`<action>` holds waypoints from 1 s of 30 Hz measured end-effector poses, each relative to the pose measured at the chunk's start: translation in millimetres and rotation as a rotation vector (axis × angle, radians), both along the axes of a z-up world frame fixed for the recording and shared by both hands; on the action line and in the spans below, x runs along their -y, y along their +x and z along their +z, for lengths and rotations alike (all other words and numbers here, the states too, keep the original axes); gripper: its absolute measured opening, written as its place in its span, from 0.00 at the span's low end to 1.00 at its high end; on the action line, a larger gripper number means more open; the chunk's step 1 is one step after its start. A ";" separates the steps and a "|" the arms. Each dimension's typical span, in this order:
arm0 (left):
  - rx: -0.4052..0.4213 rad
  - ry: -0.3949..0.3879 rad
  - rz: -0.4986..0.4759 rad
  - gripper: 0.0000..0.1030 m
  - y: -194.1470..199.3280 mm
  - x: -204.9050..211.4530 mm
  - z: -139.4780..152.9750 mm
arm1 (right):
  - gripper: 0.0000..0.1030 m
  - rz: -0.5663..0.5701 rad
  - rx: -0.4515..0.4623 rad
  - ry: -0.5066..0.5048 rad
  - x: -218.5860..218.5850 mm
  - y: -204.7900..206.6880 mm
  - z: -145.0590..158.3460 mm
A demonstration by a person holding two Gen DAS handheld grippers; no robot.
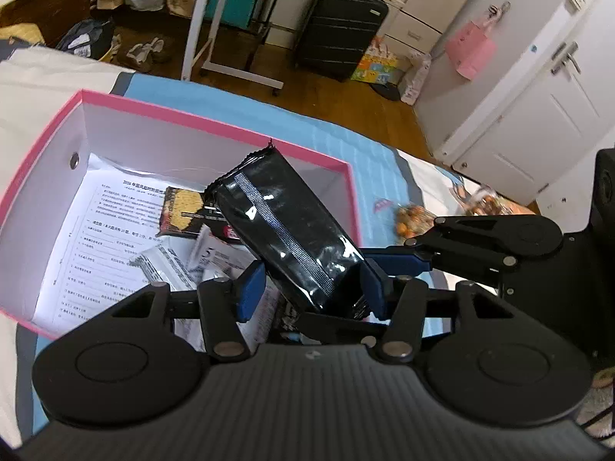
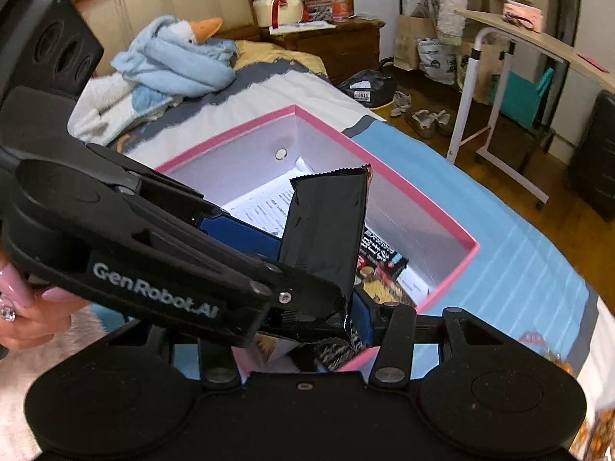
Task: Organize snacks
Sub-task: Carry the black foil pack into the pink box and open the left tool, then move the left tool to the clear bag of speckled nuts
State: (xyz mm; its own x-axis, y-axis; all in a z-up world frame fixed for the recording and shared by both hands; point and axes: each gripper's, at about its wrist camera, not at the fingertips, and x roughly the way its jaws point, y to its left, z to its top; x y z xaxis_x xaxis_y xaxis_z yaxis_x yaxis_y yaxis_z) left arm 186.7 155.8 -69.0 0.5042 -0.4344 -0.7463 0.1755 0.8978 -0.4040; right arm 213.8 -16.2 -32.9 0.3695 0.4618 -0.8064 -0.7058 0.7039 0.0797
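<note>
A black glossy snack packet [image 1: 288, 226] stands tilted over the pink box [image 1: 46, 150]. In the left wrist view my left gripper [image 1: 311, 288] has its blue pads on either side of the packet's lower end, with a gap on the left pad. My right gripper [image 1: 388, 265] reaches in from the right, its blue finger against the packet's bottom. In the right wrist view the packet [image 2: 326, 226] rises above the box [image 2: 442, 207], and the left gripper [image 2: 303, 299] crosses in front. The right gripper's [image 2: 357, 326] left finger is hidden. The box holds printed paper [image 1: 92, 230] and other snack packets [image 1: 184, 211].
The box sits on a light blue cloth [image 1: 346, 142] on a bed. Orange snack packets [image 1: 415, 219] lie on the cloth to the right. A plush goose with a blue blanket [image 2: 173, 61] lies behind the box. A wooden floor, a white side table [image 2: 499, 88] and a black suitcase [image 1: 342, 27] are beyond.
</note>
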 end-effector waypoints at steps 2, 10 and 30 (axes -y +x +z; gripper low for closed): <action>-0.004 -0.006 0.011 0.51 5.3 -3.3 -8.9 | 0.52 0.024 0.009 -0.026 -6.3 5.2 -6.8; -0.060 -0.030 0.061 0.51 16.8 -18.4 -36.4 | 0.52 0.045 -0.029 -0.016 -13.9 14.0 -29.3; 0.192 0.150 0.046 0.56 -46.2 20.5 33.2 | 0.60 -0.237 -0.005 0.079 118.4 -13.8 61.3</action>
State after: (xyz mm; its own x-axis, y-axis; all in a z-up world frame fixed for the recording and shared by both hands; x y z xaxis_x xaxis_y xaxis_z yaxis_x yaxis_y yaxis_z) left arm 140.5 135.3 -35.8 0.6596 -0.2993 -0.6894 0.1941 0.9540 -0.2285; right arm 200.0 -134.6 28.5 0.4708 0.4248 -0.7733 -0.5214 0.8410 0.1446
